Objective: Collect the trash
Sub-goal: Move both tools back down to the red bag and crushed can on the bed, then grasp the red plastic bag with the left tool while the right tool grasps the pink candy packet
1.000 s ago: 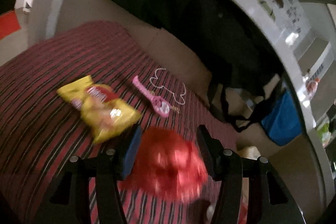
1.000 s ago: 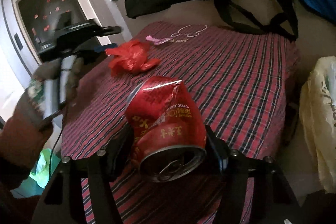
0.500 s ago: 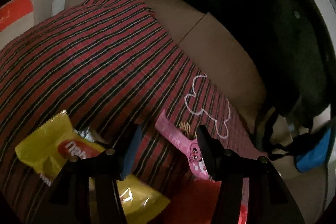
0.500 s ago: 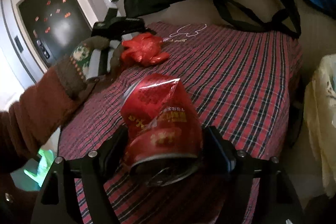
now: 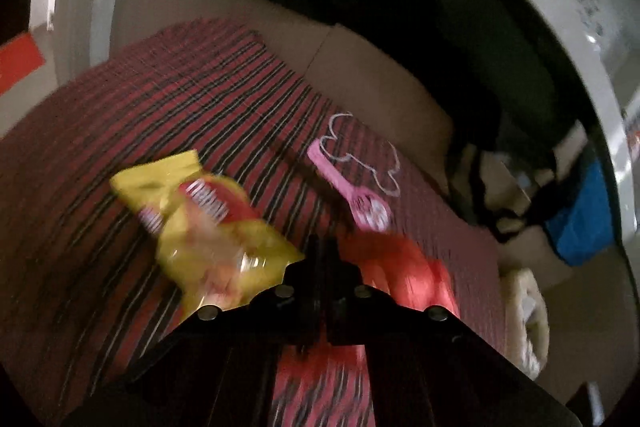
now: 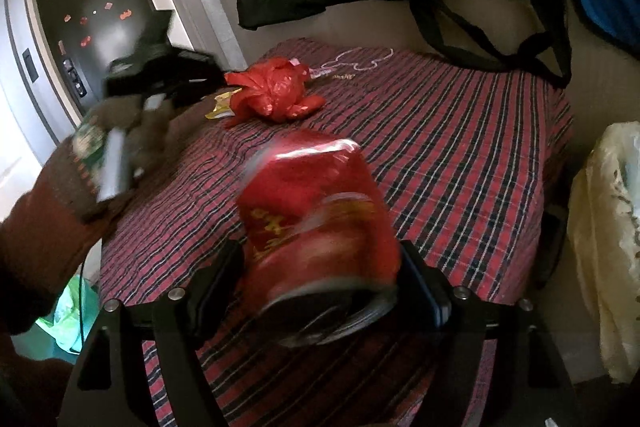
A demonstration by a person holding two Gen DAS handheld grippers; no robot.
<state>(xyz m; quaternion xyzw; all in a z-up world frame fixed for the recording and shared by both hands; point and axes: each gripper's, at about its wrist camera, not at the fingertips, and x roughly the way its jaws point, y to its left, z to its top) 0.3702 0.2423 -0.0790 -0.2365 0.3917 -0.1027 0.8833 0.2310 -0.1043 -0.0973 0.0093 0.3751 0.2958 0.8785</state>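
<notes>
The left gripper has snapped its fingers together on nothing, just beside the red plastic bag they straddled a second ago. The right gripper stands wide around the crushed red can. The yellow snack wrapper still lies on the plaid tabletop.

We see the yellow snack bag smeared by motion blur, its print unreadable; the red can's lettering blurs too, lower centre.

Glossy crinkled red plastic bag, shiny metal can, glossy yellow foil wrapper, woven plaid cloth
</notes>
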